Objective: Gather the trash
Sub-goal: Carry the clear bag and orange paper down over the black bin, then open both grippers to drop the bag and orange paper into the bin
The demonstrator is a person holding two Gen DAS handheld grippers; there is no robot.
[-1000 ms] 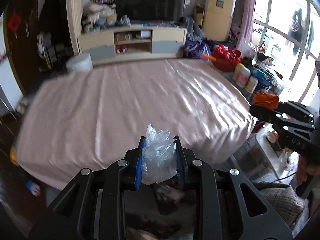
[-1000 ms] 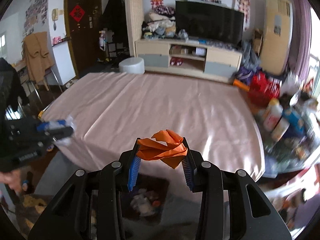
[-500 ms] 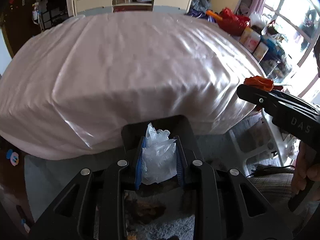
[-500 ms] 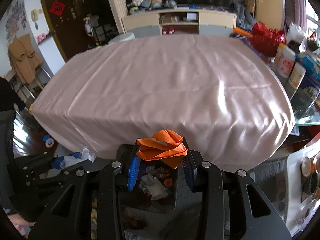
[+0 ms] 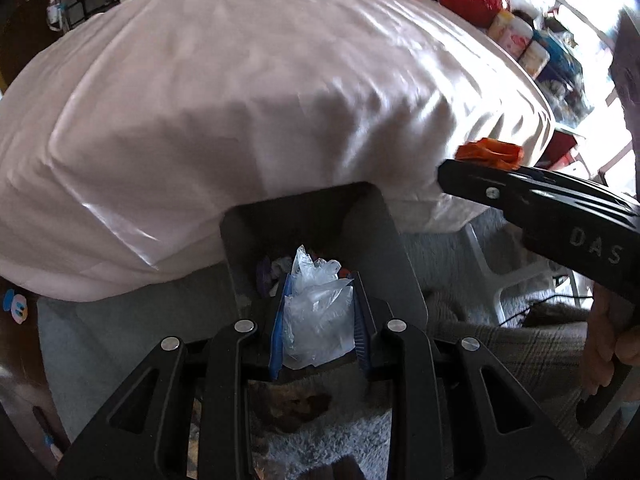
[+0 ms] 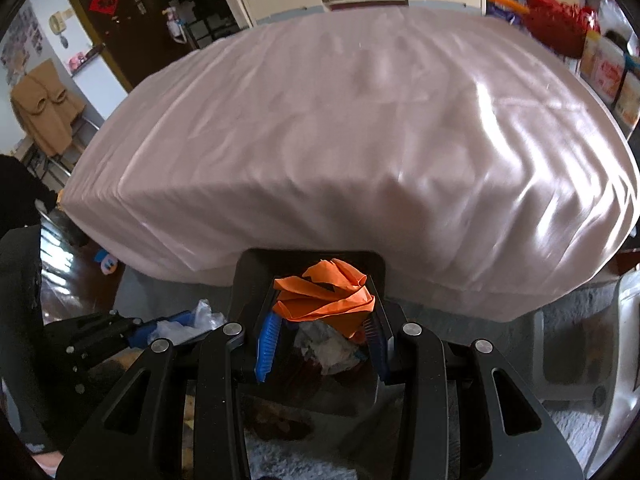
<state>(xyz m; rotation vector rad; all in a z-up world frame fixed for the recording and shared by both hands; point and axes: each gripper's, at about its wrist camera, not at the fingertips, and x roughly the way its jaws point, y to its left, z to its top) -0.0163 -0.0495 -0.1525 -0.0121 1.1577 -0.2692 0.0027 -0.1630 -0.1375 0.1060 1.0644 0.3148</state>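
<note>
My left gripper [image 5: 319,286] is shut on a crumpled clear plastic bag [image 5: 316,312], pointing down over a dark grey trash bin [image 5: 394,248] that stands against the table's front edge. My right gripper [image 6: 324,300] is shut on a crumpled orange wrapper [image 6: 326,294] and hangs over the same trash bin [image 6: 248,276], where paper and other waste [image 6: 330,346] lies inside. In the left wrist view the right gripper's arm comes in from the right with the orange wrapper [image 5: 490,152] at its tip. In the right wrist view the left gripper [image 6: 176,324] shows at lower left with the clear bag [image 6: 188,320].
A table under a pink cloth [image 5: 260,100] fills the view behind the bin. Jars and red bags [image 5: 516,32] crowd its right side. A grey rug [image 5: 328,444] covers the floor below. A cartoon slipper [image 6: 106,262] lies at the left. A hand [image 5: 604,340] holds the right gripper.
Both grippers have sunk and tipped downward, from above the table level to just over the trash bin. Each keeps its hold on its piece of trash.
</note>
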